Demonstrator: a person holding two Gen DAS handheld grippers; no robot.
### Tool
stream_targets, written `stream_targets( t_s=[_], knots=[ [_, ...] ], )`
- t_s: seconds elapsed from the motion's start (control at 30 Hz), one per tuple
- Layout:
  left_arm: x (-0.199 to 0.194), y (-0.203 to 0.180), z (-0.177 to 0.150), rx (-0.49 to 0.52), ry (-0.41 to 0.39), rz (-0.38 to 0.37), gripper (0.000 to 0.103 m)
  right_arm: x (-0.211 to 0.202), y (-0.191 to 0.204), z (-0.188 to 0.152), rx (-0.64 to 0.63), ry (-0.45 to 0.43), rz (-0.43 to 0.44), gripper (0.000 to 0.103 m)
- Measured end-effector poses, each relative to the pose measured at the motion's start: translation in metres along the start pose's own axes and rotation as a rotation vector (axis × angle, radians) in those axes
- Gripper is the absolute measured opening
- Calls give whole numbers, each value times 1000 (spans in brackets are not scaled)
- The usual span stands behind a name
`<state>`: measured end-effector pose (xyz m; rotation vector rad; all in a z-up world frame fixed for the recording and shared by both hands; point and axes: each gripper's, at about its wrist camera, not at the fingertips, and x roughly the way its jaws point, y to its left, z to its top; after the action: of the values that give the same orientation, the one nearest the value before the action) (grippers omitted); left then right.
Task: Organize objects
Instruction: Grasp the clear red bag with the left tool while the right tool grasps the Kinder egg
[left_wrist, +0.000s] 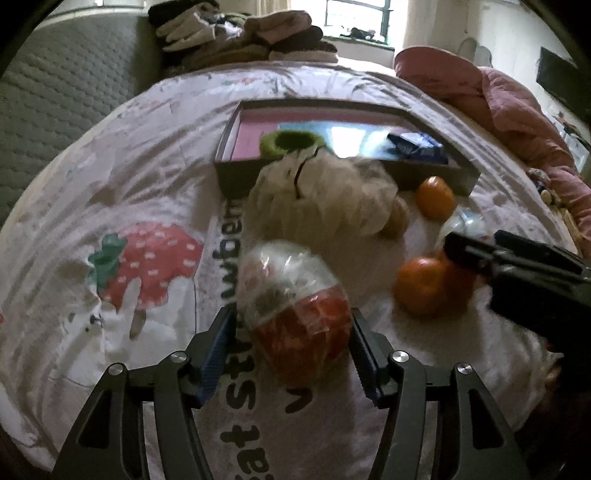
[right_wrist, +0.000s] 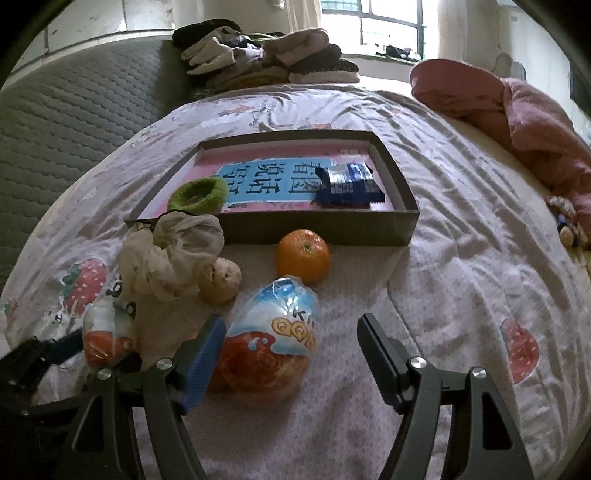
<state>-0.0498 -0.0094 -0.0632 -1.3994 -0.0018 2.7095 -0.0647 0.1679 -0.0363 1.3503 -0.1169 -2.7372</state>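
My left gripper (left_wrist: 291, 343) is shut on a red-and-white wrapped chocolate egg (left_wrist: 295, 306), held above the bedspread; it shows at the left of the right wrist view (right_wrist: 107, 336). My right gripper (right_wrist: 291, 354) is open around a blue-and-red wrapped egg (right_wrist: 273, 339) lying on the bed, its left pad close to the egg. An open cardboard box (right_wrist: 321, 232) ahead holds a green knitted ring (right_wrist: 197, 194) and a blue packet (right_wrist: 351, 184). An orange (right_wrist: 303, 255) lies in front of the box. A cream cloth bundle (right_wrist: 173, 254) and a tan lump (right_wrist: 219, 280) lie to the left.
In the left wrist view two more oranges (left_wrist: 421, 290) lie under the right gripper (left_wrist: 517, 266). Folded clothes (right_wrist: 266, 59) are stacked at the bed's far end, a pink quilt (right_wrist: 517, 110) at far right, a grey quilted mattress (right_wrist: 66, 110) at left.
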Motion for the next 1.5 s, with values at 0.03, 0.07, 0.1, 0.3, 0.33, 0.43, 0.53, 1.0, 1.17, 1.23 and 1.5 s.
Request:
stream_targets(
  t_s=[0.03,0.07,0.1,0.3,0.33,0.43,0.53,1.0,1.17,1.23,1.5],
  knots=[
    [1,2,-2,-13,-3,-14,62,0,-2,-1,9,3,9,73],
    [2,4,-2,-18,0,-21,62,1,-2,-1,12,6,15,73],
    [4,5,-3,-22,7,-24,62,2,-3,-2,19,8,20,73],
    [4,9,-2,-47,-5,-61,60,0,-5,-6,26,-3,63,66],
    [4,10,-1,-52,-8,-70,58,0,-6,-7,28,-6,68,65],
    [1,12,3,-60,-31,-88,56,-1,-6,-7,28,-10,85,60],
    [0,12,6,-65,-45,-102,55,-4,-5,-7,23,-20,98,53],
    [3,10,8,-60,-64,-130,54,-4,-11,-6,30,-33,115,52],
    [-3,7,6,-51,-76,-130,54,-9,-11,-8,22,-39,108,52],
    [-6,5,6,-44,-83,-131,54,-11,-11,-8,20,-45,104,52],
    [-20,-1,6,-26,-112,-137,54,-22,-10,-7,11,-66,102,52]
  ],
)
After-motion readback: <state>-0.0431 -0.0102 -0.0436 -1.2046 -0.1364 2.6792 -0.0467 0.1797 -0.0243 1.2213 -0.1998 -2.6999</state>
